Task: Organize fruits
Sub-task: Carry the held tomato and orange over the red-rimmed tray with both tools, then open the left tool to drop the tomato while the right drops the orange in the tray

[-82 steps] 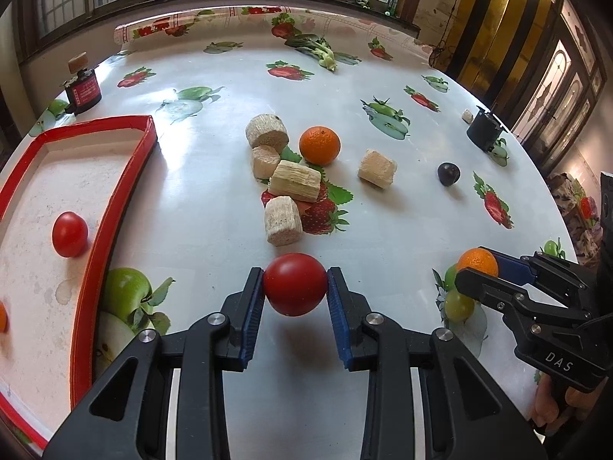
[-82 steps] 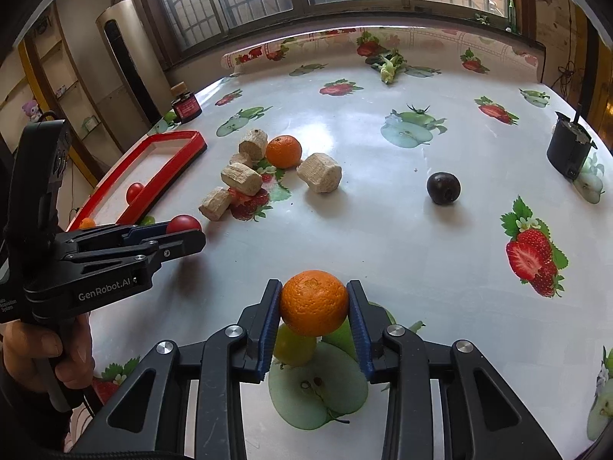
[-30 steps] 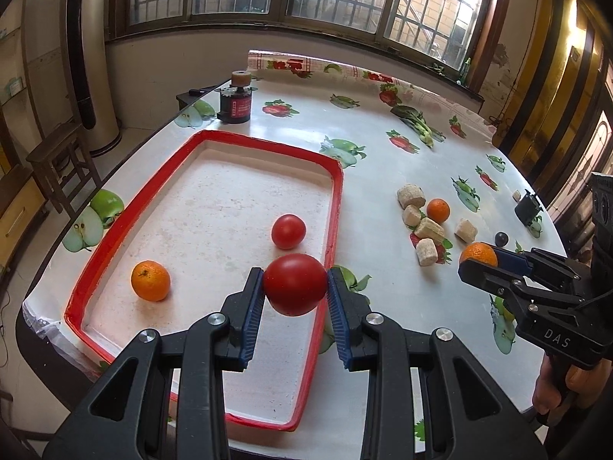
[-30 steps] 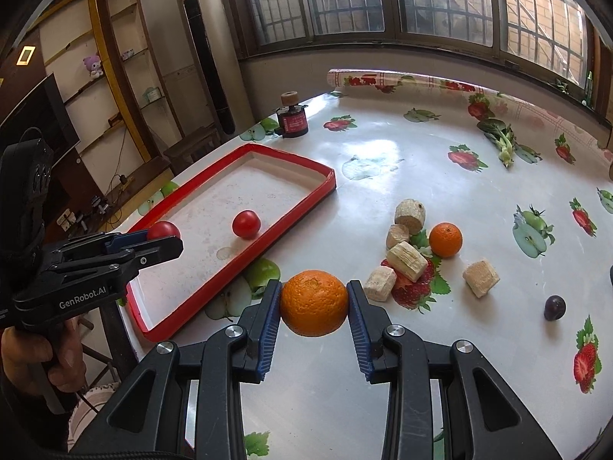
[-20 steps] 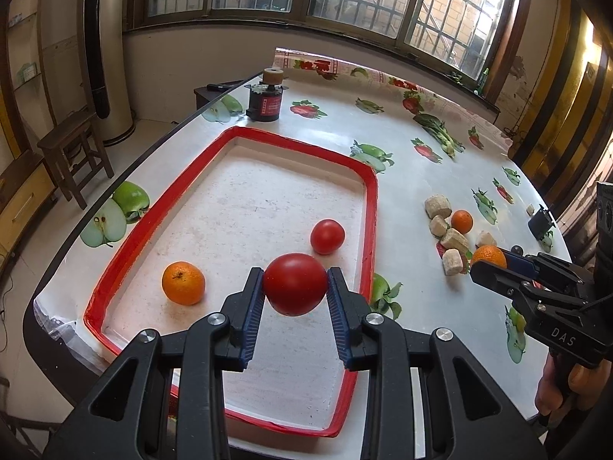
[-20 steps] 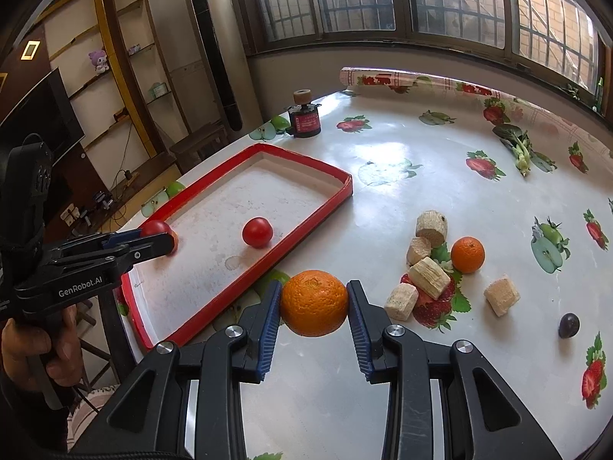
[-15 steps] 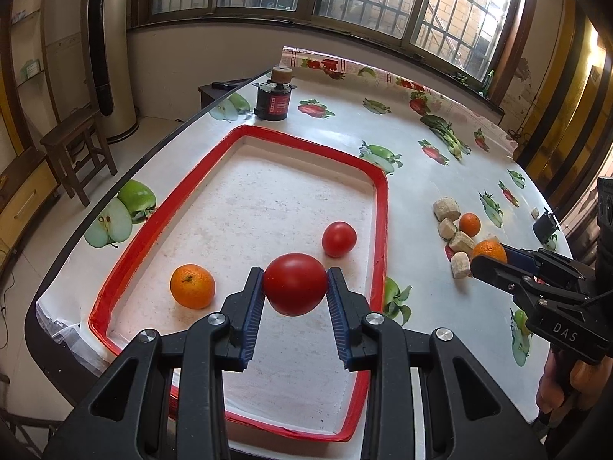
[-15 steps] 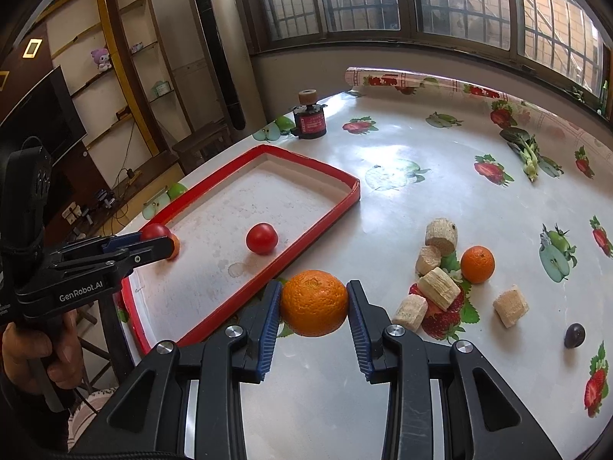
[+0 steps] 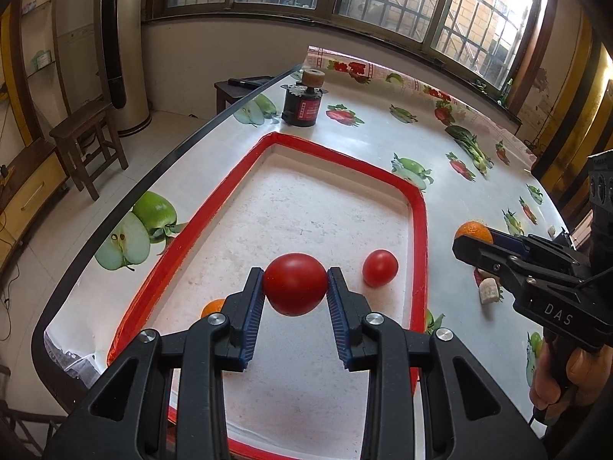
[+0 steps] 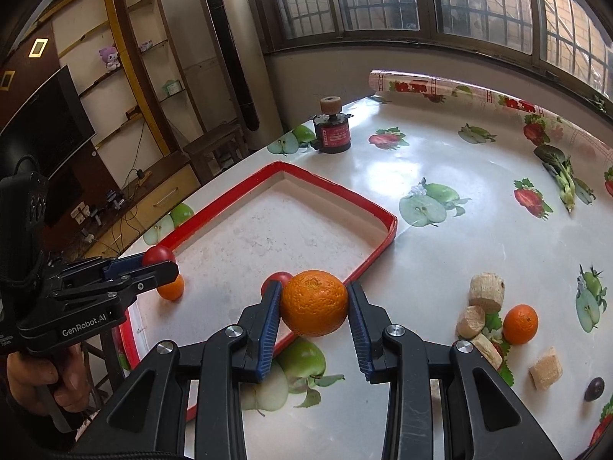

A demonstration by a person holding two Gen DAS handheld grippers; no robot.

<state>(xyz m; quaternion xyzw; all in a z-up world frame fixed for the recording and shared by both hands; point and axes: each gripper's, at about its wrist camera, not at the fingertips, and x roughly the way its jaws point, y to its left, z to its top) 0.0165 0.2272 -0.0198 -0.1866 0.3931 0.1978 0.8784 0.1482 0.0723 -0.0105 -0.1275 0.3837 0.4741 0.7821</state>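
Glossy printed oilcloth on table point(image 10: 479, 199), matt speckled tray point(image 9: 306, 211) with shiny red rim, smooth glossy tomato point(image 9: 295, 283), dimpled orange point(image 10: 314, 303), rough fibrous cut chunks point(image 10: 485, 292), matt black plastic gripper point(image 9: 295, 287).

Left gripper point(image 9: 295, 287) clamps a tomato point(image 9: 295, 283) above the tray point(image 9: 419, 230), angled downward. Right gripper point(image 10: 314, 303) grips an orange point(image 10: 314, 303) over the tray's near rim.

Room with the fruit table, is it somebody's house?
Probably a home living room: a flat-screen TV on a low cabinet, a shelf with a plush toy, and a fruit-print tablecloth.
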